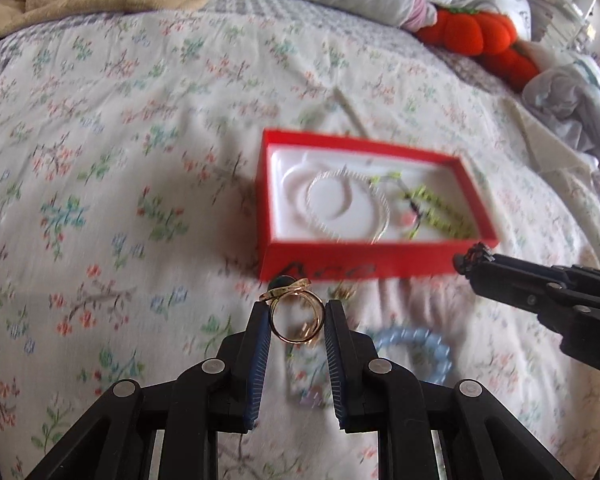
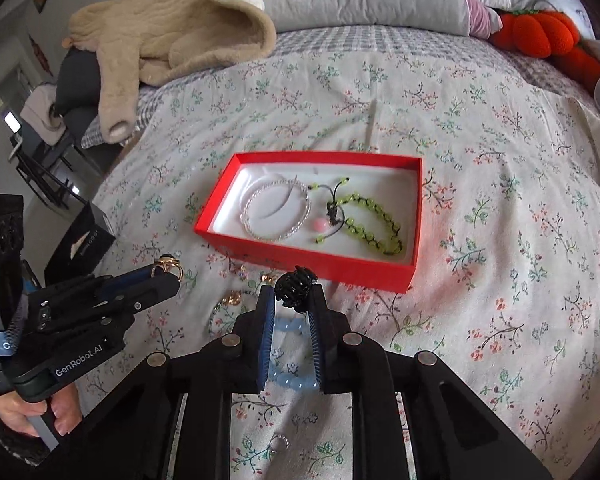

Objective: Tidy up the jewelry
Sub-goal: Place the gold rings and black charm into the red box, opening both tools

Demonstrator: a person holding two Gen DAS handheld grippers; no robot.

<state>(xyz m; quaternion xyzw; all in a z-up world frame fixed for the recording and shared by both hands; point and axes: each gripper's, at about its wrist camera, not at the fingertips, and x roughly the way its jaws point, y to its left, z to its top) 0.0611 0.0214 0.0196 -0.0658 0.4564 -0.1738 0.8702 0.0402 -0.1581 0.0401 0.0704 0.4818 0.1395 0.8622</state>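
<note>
A red jewelry box (image 1: 364, 266) (image 2: 300, 258) with a white liner lies open on the floral bedspread. Inside lie a clear beaded bracelet (image 2: 275, 212), a green beaded bracelet (image 2: 374, 226) and a pink bead (image 2: 320, 224). My left gripper (image 1: 296, 312) (image 2: 166, 270) is shut on a gold ring (image 1: 296, 314) with a dark stone, just in front of the box. My right gripper (image 2: 292, 300) (image 1: 474, 258) is shut on a small black claw clip (image 2: 294, 284), near the box's front edge.
A light blue beaded bracelet (image 1: 414, 350) (image 2: 290, 354) and small gold pieces (image 2: 232, 300) lie on the bedspread below the grippers. A small silver ring (image 2: 280, 442) lies nearer. A beige blanket (image 2: 172, 36), pillows and an orange plush (image 2: 540, 34) sit at the back.
</note>
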